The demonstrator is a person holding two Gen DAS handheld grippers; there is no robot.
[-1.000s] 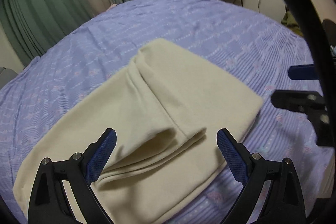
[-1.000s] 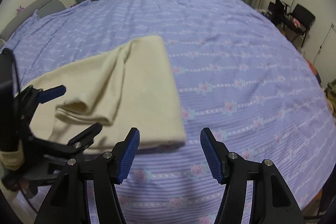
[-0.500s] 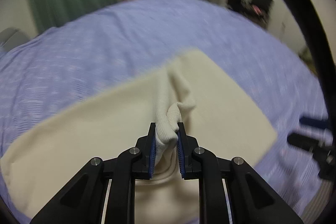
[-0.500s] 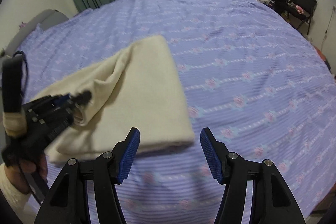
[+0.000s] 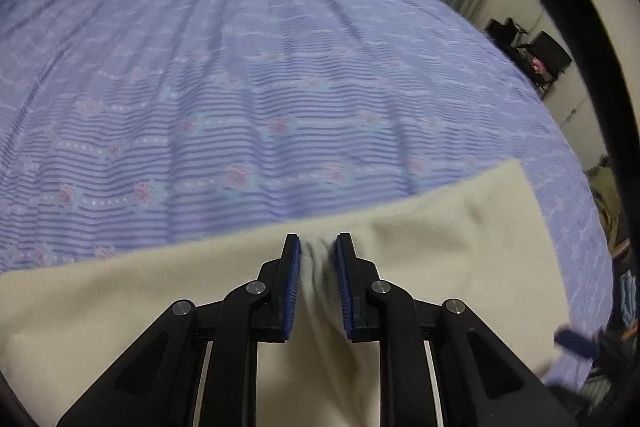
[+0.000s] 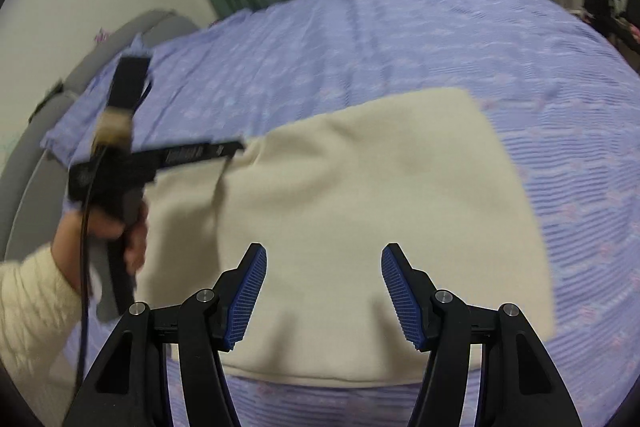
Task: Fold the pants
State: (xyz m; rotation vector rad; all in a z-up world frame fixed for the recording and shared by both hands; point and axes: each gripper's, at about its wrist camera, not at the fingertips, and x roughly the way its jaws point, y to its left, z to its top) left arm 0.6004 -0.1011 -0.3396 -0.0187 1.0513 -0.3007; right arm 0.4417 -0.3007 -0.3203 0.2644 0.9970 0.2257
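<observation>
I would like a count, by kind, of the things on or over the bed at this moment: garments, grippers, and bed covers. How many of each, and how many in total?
Garments: 1, the cream pants
Grippers: 2, the left gripper shut on a pinch of the pants, the right gripper open above them
Bed covers: 1, the purple flowered bedspread
Total: 4

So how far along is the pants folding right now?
Partly done: the cream pants already lie doubled into a rectangle on the purple bedspread. In hand: the left gripper pinches a fabric edge. The right gripper hovers open. Left: completing and flattening this fold.
</observation>
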